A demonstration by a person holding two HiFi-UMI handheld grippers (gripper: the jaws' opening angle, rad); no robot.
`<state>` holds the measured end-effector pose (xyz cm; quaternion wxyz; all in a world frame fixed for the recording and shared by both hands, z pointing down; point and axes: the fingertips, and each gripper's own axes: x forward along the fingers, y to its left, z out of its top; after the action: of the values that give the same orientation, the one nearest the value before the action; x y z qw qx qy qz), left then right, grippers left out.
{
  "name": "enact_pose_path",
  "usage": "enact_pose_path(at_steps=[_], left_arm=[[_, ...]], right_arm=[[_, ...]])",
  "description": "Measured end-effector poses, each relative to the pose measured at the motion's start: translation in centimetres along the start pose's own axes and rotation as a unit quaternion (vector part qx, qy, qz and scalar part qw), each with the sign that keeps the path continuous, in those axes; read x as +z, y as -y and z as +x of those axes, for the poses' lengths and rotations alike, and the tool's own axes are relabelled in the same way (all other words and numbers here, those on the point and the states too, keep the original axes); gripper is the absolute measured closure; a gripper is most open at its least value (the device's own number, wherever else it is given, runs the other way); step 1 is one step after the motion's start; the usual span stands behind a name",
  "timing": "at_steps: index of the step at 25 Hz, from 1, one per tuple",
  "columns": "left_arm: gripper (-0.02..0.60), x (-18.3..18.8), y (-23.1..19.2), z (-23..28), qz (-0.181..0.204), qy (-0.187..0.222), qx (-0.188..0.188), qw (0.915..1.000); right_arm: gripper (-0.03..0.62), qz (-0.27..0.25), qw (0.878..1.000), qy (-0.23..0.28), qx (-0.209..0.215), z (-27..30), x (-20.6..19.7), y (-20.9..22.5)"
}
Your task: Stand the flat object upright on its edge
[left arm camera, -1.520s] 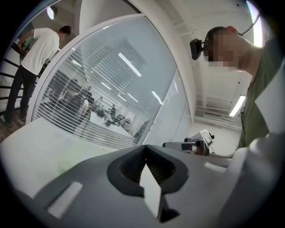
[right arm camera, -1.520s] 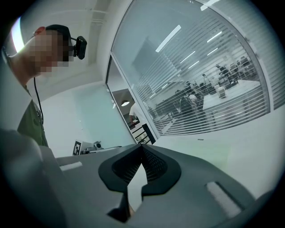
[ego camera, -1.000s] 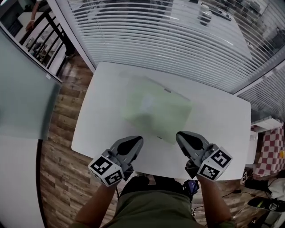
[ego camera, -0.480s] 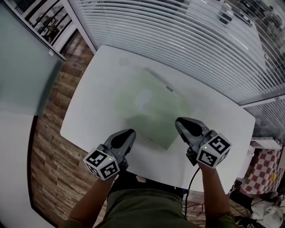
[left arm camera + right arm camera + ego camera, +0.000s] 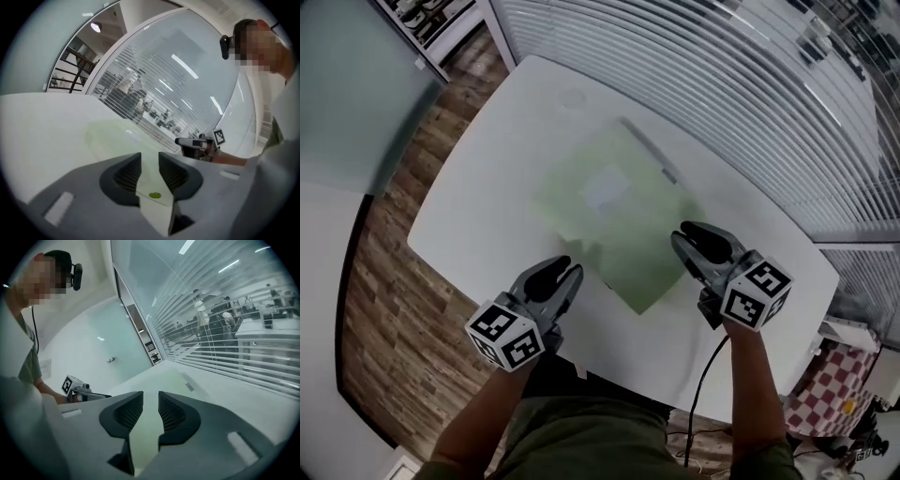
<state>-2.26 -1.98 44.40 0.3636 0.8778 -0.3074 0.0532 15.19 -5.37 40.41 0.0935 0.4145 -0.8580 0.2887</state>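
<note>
A pale green flat board (image 5: 614, 220) lies flat on the white table (image 5: 487, 206), with a white patch near its middle. My left gripper (image 5: 570, 273) hovers just off the board's near left edge. Its jaws have just been opening and stand a narrow gap apart with nothing between them. My right gripper (image 5: 692, 234) sits at the board's near right edge, its jaws likewise just opened a little and empty. The left gripper view looks between the left gripper's (image 5: 149, 157) jaws at the board (image 5: 112, 136). The right gripper view shows the right gripper (image 5: 151, 397) low over the board (image 5: 173, 380).
A glass wall with white blinds (image 5: 722, 75) runs along the table's far side. Wood floor (image 5: 384, 281) lies to the left. A black cable (image 5: 703, 375) hangs from the right gripper. A grey strip (image 5: 647, 150) lies along the board's far edge.
Both grippers have come down and forward from the table's front edge to the board's near edges. Their jaws went from shut to slightly apart.
</note>
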Motion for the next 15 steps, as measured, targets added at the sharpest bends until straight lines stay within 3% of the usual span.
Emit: enact_pose_path(at_steps=[15], left_arm=[[0.369,-2.1,-2.9,0.6,-0.067,0.017,0.032,0.9971]], right_arm=[[0.398,-0.071,0.995,-0.067,0.013,3.9,0.6,3.0]])
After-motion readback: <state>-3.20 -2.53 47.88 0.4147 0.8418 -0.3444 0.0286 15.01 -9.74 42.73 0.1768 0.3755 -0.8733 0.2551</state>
